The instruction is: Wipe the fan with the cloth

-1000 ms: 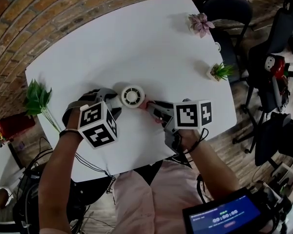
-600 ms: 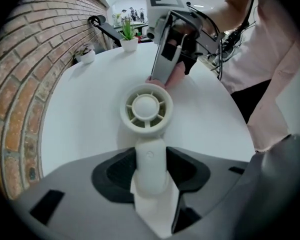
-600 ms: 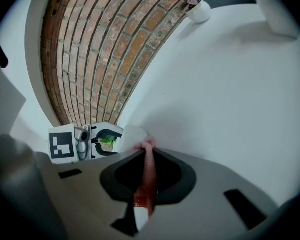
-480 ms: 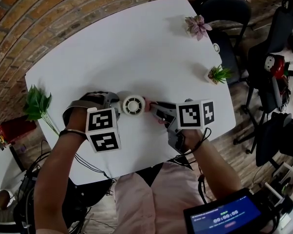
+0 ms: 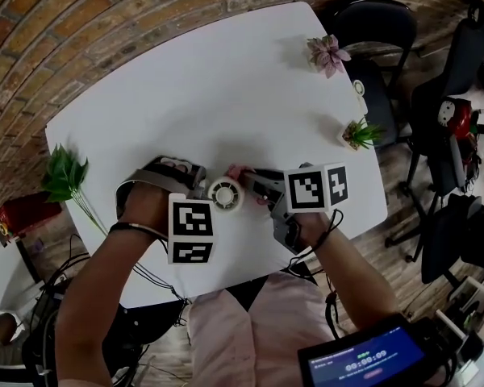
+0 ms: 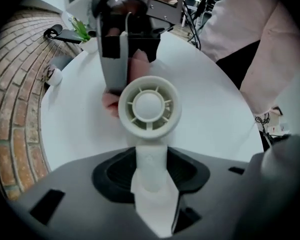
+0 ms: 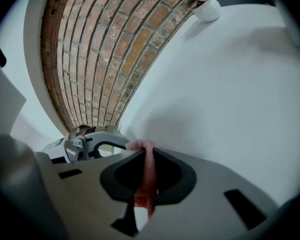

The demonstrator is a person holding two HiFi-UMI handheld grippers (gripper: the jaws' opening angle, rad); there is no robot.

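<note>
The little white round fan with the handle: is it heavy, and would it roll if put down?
Probably light: the left tongs grip the small white plastic fan by its slim handle alone. Its round head on a narrow stem looks top-heavy, so it would likely tip or roll. The thin grille ribs seem fragile.

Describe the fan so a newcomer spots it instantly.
On the white table, find where the left gripper and right gripper meet. The fan is there, its stem in the left gripper. Only it has a round, slotted cream head; the cloth beside it is pink.
</note>
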